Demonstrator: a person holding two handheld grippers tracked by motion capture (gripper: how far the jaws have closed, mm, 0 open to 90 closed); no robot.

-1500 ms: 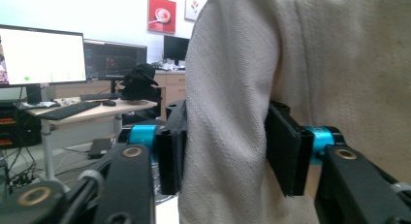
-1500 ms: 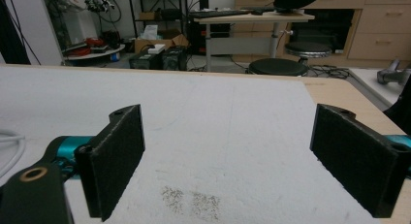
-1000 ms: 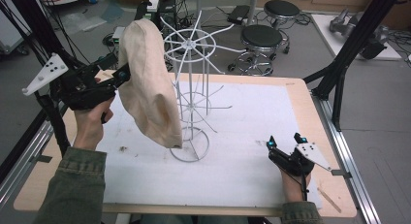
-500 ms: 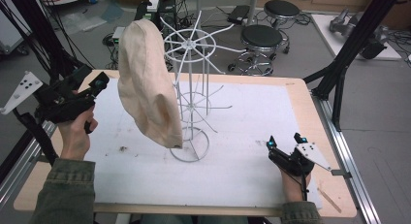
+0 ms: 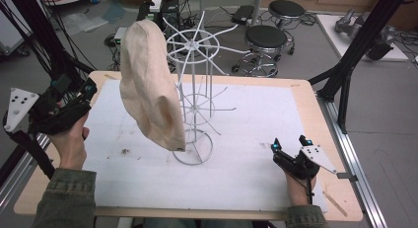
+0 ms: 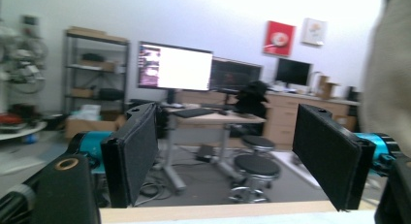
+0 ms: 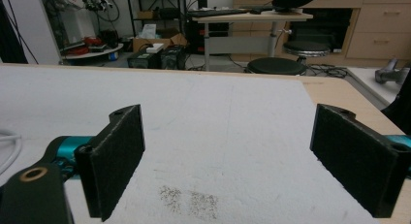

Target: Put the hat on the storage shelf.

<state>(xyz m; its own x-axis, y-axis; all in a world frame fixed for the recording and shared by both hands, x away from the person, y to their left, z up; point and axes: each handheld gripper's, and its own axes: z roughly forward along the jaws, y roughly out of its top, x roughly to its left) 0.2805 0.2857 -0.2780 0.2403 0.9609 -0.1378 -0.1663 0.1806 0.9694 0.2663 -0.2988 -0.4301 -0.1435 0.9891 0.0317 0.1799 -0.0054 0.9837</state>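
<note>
A beige cloth cap hangs on one arm of a white wire stand that rises from the middle of the white mat. My left gripper is held above the table's left edge, apart from the cap. Its jaws have just been opening and stand open, with nothing between them. The cap's edge shows at the far right of the left gripper view. My right gripper rests low on the mat at the front right, open and empty, pointing toward the far side.
The stand's wire arms stick out at several heights around its pole. Black frame posts rise beside the left edge and at the right corner. Stools stand behind the table. Dark specks mark the mat.
My left gripper has drawn away from the cap's left edge, moving left and lower. The cap stays hanging on the stand. The right gripper has not moved.
</note>
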